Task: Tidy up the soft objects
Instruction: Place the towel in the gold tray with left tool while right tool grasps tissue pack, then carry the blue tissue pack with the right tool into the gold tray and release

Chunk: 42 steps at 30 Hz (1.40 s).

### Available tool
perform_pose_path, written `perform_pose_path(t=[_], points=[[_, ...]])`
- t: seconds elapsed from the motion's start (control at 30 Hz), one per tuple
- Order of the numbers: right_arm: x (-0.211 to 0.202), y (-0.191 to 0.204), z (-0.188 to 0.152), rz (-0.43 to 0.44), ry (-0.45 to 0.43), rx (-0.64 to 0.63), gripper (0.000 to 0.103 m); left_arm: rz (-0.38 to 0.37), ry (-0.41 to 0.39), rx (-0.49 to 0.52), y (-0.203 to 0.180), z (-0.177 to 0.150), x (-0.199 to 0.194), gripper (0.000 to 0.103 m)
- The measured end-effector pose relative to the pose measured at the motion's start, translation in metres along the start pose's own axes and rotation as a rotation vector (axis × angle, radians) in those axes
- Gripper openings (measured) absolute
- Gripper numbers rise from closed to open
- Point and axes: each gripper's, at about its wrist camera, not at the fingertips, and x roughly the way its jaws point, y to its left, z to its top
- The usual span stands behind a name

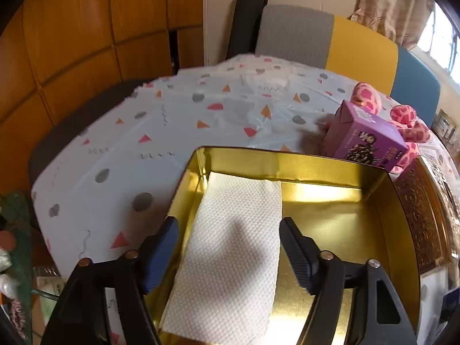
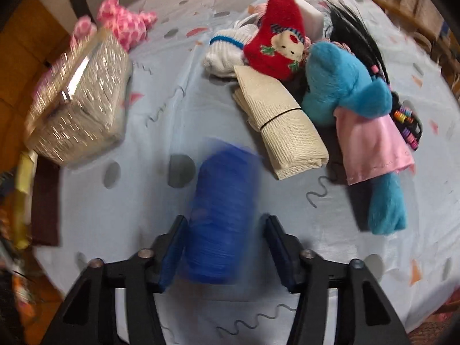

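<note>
In the left wrist view my left gripper (image 1: 228, 233) is open above a gold tin (image 1: 287, 164), over a white paper towel (image 1: 230, 247) lying flat inside it. In the right wrist view my right gripper (image 2: 224, 233) holds a rolled blue cloth (image 2: 221, 215) between its fingers; the roll is blurred and touches the left pad, with a gap at the right pad. Beyond it lie a beige folded cloth (image 2: 284, 126), a blue plush in a pink dress (image 2: 359, 109), a red plush heart (image 2: 276, 43), a white sock (image 2: 227, 51) and a pink spotted plush (image 2: 123, 23).
A purple box (image 1: 365, 138) and the pink spotted plush (image 1: 368, 97) stand behind the tin. An embossed tin lid (image 1: 422, 215) lies at its right. A silver box (image 2: 77, 100) sits on the patterned tablecloth (image 1: 172, 132). Chairs stand at the far side.
</note>
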Motion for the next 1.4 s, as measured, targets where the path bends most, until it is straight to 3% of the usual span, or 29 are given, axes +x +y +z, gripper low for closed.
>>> perform_pose_path(t=[0.07,0.1,0.27,0.47,0.7,0.73,0.77,0.9,1.07,1.4], points=[[0.001,0.011,-0.003,-0.081,-0.021,-0.052,0.029,0.008,-0.034,0.017,0.0,-0.002,-0.009,0.075],[0.001,0.013,-0.003,-0.082,-0.025,-0.054,0.025,0.01,-0.047,0.022,0.0,-0.003,-0.014,0.075],[0.001,0.012,-0.002,-0.082,-0.031,-0.05,0.025,-0.018,-0.092,0.014,0.001,-0.015,-0.038,0.085],[-0.009,-0.014,0.002,-0.002,-0.022,0.026,0.036,-0.086,-0.084,0.018,-0.005,-0.034,-0.053,0.085],[-0.022,-0.019,0.004,-0.03,-0.072,0.045,0.039,-0.122,-0.1,0.061,-0.018,-0.051,-0.071,0.086],[-0.026,-0.02,0.003,-0.036,-0.083,0.043,0.037,-0.123,-0.104,0.067,-0.02,-0.052,-0.074,0.086],[-0.028,-0.018,0.003,-0.053,-0.098,0.032,0.027,-0.124,-0.108,0.072,-0.021,-0.054,-0.076,0.086],[-0.037,-0.011,0.002,-0.101,-0.099,-0.006,0.024,-0.108,-0.126,0.098,-0.026,-0.061,-0.083,0.088],[-0.044,0.007,0.027,-0.076,-0.13,0.001,0.024,-0.099,-0.13,0.118,-0.032,-0.063,-0.087,0.093],[-0.052,0.046,0.129,-0.072,-0.229,0.012,0.024,-0.065,-0.178,0.129,-0.03,-0.059,-0.107,0.099]])
